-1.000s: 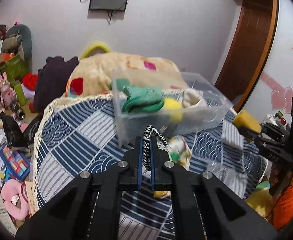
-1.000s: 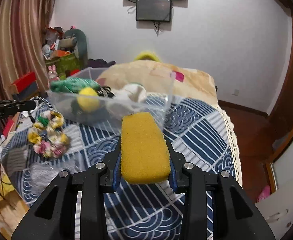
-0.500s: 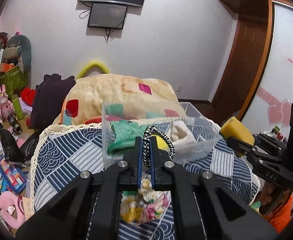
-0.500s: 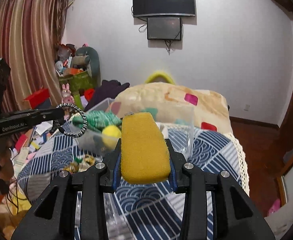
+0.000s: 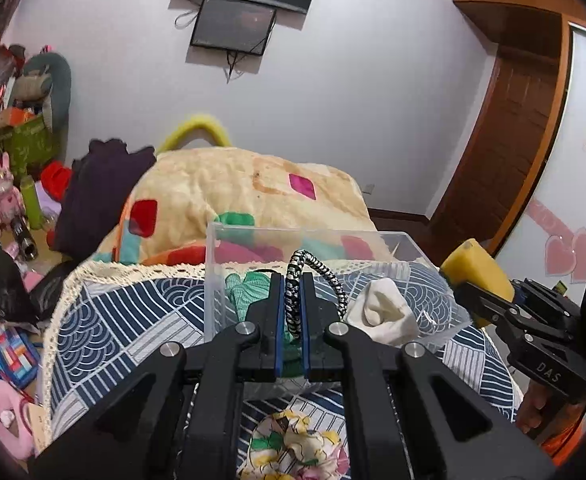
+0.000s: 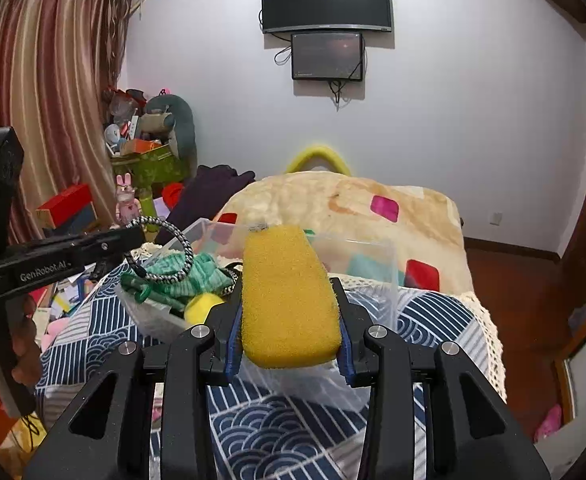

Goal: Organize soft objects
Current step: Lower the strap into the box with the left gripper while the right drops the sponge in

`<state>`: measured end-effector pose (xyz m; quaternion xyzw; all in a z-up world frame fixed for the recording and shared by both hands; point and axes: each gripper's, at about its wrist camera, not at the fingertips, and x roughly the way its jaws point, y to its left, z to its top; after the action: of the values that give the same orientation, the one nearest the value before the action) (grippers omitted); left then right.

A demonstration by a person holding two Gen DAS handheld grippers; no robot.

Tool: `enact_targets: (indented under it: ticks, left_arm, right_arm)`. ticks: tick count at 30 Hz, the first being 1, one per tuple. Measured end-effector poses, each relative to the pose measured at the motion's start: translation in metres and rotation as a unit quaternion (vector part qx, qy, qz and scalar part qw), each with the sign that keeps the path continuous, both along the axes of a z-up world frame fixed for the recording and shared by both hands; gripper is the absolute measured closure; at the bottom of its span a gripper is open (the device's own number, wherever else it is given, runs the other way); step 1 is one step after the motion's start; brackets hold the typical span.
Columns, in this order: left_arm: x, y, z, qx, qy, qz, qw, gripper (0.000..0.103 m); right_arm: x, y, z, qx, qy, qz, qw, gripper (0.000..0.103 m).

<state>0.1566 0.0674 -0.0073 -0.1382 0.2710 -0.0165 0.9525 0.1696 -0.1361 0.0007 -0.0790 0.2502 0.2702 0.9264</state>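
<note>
My left gripper is shut on a black-and-white braided hair tie and holds it over the near side of a clear plastic bin. The bin holds a green cloth, a white sock and a yellow ball. My right gripper is shut on a yellow sponge, held above the bin's near wall. The left gripper with the hair tie shows at the left of the right wrist view. A floral scrunchie lies on the blue patterned cloth below the left gripper.
The bin stands on a table with a blue and white patterned cloth. Behind it lies a cream blanket with coloured patches. Toys and boxes clutter the floor at the left. A wooden door stands at the right.
Both grippers have risen and moved forward over the bin, each keeping its object. The scrunchie now lies below the left gripper.
</note>
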Motion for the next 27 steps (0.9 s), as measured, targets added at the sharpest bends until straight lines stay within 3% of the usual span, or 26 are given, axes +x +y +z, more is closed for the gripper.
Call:
enact_targets:
  ticks: [21, 26, 27]
  left_arm:
    - [0.039, 0.013, -0.043, -0.006, 0.061, 0.009, 0.9981, 0.097]
    - [0.038, 0.013, -0.042, -0.002, 0.068, 0.008, 0.9976, 0.089]
    - [0.036, 0.012, -0.041, 0.0, 0.069, 0.007, 0.9976, 0.084]
  right_arm:
    - [0.049, 0.051, -0.038, -0.067, 0.078, 0.033, 0.994, 0.068]
    - [0.048, 0.047, -0.038, -0.06, 0.088, 0.032, 0.994, 0.066]
    - [0.047, 0.046, -0.037, -0.058, 0.089, 0.031, 0.994, 0.062]
